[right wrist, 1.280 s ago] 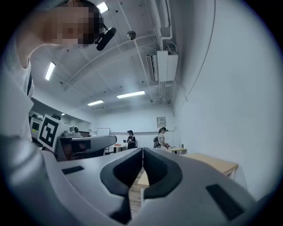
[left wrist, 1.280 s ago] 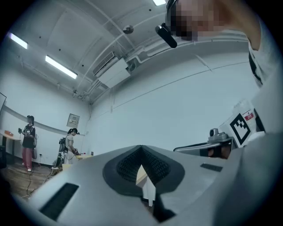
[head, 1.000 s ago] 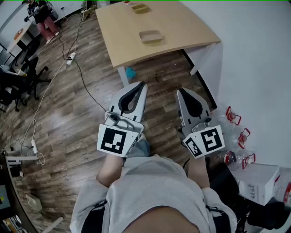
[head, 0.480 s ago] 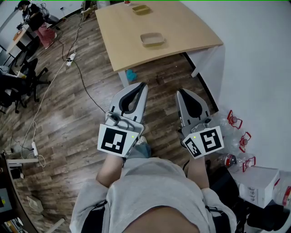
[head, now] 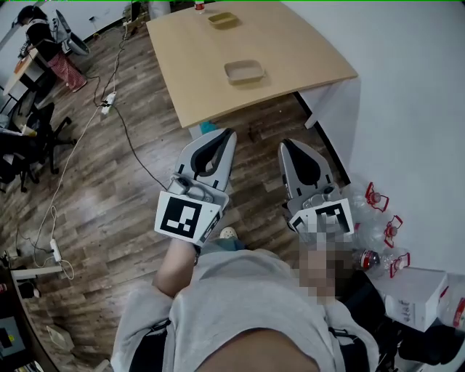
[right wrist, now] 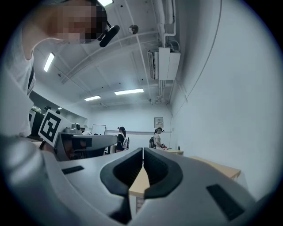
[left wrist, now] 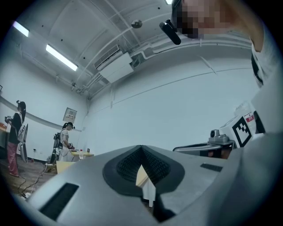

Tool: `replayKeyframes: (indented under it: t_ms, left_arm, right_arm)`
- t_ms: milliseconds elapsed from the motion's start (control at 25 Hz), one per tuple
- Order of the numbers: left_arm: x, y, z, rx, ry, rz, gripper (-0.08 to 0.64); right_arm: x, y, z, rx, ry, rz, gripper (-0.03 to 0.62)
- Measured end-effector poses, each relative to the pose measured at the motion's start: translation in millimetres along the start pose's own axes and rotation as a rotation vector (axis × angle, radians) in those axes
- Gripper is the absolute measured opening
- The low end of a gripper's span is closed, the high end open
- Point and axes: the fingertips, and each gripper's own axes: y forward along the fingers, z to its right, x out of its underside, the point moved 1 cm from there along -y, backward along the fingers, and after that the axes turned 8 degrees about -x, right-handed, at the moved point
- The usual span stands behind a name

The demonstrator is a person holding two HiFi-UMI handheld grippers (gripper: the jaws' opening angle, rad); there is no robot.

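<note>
Looking steeply down on the left hand-held gripper (head: 227, 135) and the right hand-held gripper (head: 284, 145): side by side, raised, tips aimed at the near edge of the light wooden desk (head: 290, 51) but short of it, over the brown wood-plank floor (head: 109, 189).

Both clamped shut, tip to tip. Nothing gripped on either side, only a sliver of desk showing far off through the notch behind each pair of tips.

Nearest thing worth a grab: the shallow tan rectangular tray (head: 244, 70), lying flat on the desk not far in from its near edge, roughly in line with the gap between the two grippers and well apart from both. Second tan tray (head: 223, 17) right back at the desk's far end.

Judging from here:
- Close the distance to the desk's near edge first; no point reaching from this far out.
- Square up on the tray, then part the jaws wide before arriving, not on contact.
- Come in low and level, so a thin rim slips between the pads rather than getting shoved across the desk.
- Mind the clear plastic bottles with red handles (head: 374, 196) on the floor off the desk's wall-side corner. Easy to kick.
</note>
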Motion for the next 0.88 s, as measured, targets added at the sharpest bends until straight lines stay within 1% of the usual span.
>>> replayKeyframes:
  t_ms: [240, 480, 760, 880]
  left_arm:
    - [11.7, 16.1, -18.9, 0.016, -0.001, -0.016, 0.011]
    - [18.3, 30.1, -38.9, -0.012, -0.019, -0.014, 0.011]
    - [26.3, 67.1, -53.8, -0.068, -0.027, -0.020, 0.011]
    - [28.2, 89.4, -59.1, -0.096, -0.015, -0.024, 0.011]
  right_arm:
    - [8.2, 21.7, 3.8, -0.007, 0.008, -0.008, 0.012]
    - [10.4, 46.2, 13.2, -0.033, 0.001, -0.014, 0.012]
    - [15.2, 74.2, 51.1, -0.074, 0.008, -0.012, 0.012]
    - [14.5, 88.3, 73.8, -0.096, 0.007, -0.007, 0.012]
